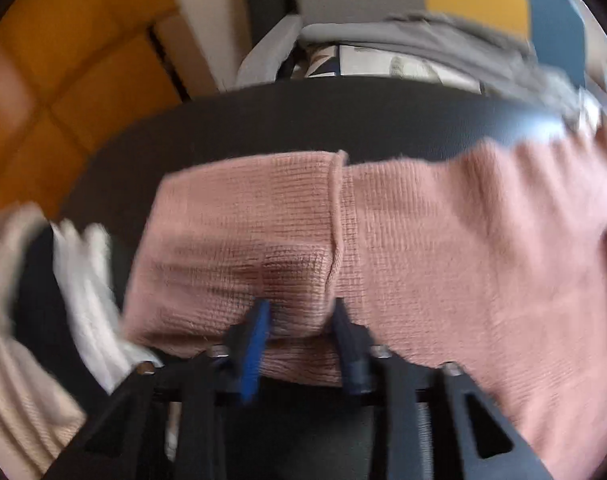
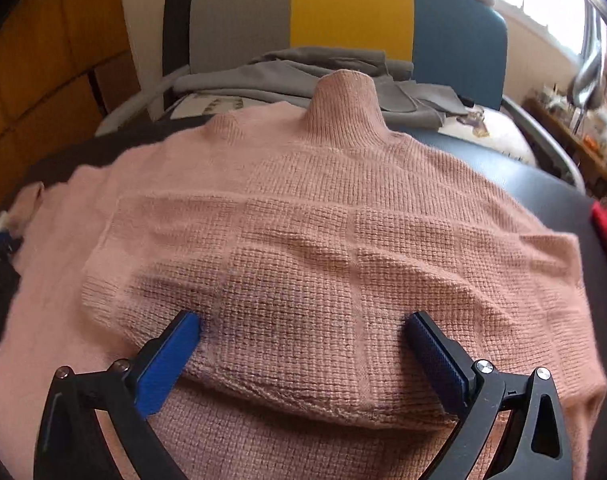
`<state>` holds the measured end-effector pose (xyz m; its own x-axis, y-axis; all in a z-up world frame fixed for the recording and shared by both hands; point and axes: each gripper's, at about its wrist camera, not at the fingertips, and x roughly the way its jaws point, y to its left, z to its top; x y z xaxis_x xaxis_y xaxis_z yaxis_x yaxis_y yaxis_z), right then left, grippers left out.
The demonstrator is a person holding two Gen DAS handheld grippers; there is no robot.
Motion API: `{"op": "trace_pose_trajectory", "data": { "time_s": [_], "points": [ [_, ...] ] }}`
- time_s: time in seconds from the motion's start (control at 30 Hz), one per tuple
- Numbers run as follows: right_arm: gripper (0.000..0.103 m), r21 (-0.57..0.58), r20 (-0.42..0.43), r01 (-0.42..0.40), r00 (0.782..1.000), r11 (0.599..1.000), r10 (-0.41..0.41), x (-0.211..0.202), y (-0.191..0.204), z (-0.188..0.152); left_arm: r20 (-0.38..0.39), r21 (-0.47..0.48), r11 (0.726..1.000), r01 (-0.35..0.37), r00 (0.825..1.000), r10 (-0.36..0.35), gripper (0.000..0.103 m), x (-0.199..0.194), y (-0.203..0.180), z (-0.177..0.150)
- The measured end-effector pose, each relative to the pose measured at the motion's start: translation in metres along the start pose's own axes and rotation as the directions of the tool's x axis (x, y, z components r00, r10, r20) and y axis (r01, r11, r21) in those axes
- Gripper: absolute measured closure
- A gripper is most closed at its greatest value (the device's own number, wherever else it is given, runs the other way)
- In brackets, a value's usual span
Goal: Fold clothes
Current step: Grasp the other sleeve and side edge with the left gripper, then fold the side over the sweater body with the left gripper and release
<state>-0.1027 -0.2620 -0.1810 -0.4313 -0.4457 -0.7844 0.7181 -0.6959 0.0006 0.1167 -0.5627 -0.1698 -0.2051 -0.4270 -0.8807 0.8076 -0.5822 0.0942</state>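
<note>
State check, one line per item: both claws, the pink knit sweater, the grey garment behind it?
Left claw: shut on pink knit sweater, pinching a fold.
Right claw: open, fingers astride a raised fold.
Pink knit sweater: spread on dark table, partly folded, collar upright.
Grey garment: crumpled on chair.

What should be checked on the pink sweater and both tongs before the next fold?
1. Left tongs pinching the pink sweater: ok, knit bunched between them.
2. Right tongs gripping: not ok, spread wide around a folded layer.
3. Collar lying flat: not ok, it stands up.
4. Sweater fully on the dark table: cannot tell, near edge hidden.
5. Grey garment clear of the sweater: cannot tell.
</note>
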Motion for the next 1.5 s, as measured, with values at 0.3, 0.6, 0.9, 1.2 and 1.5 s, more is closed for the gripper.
{"op": "trace_pose_trajectory", "data": {
  "time_s": [0.3,0.6,0.9,1.2,1.5],
  "points": [
    [0.0,-0.01,0.038,0.015,0.999,1.0,-0.014,-0.003,0.003,-0.005,0.096,-0.21,0.948,0.241,0.97,-0.225,0.092,-0.054,0.05,0.011],
    [0.0,-0.012,0.04,0.007,0.999,1.0,-0.007,-0.004,0.001,-0.006,0.197,-0.295,0.833,0.469,0.883,-0.427,0.092,-0.094,0.052,0.037],
    [0.0,-0.01,0.043,0.002,0.999,1.0,-0.002,-0.005,0.0,-0.005,0.21,-0.221,0.782,0.582,0.812,-0.545,0.092,-0.116,-0.019,0.056],
    [0.0,-0.008,0.042,-0.006,0.999,1.0,0.006,-0.005,-0.002,-0.005,0.158,-0.125,0.711,0.692,0.721,-0.675,0.092,-0.133,-0.116,0.054],
    [0.0,-0.003,0.045,-0.006,0.999,1.0,0.006,-0.006,0.0,-0.006,0.095,-0.073,0.679,0.73,0.683,-0.724,0.092,-0.139,-0.183,0.044]
  ]
}}
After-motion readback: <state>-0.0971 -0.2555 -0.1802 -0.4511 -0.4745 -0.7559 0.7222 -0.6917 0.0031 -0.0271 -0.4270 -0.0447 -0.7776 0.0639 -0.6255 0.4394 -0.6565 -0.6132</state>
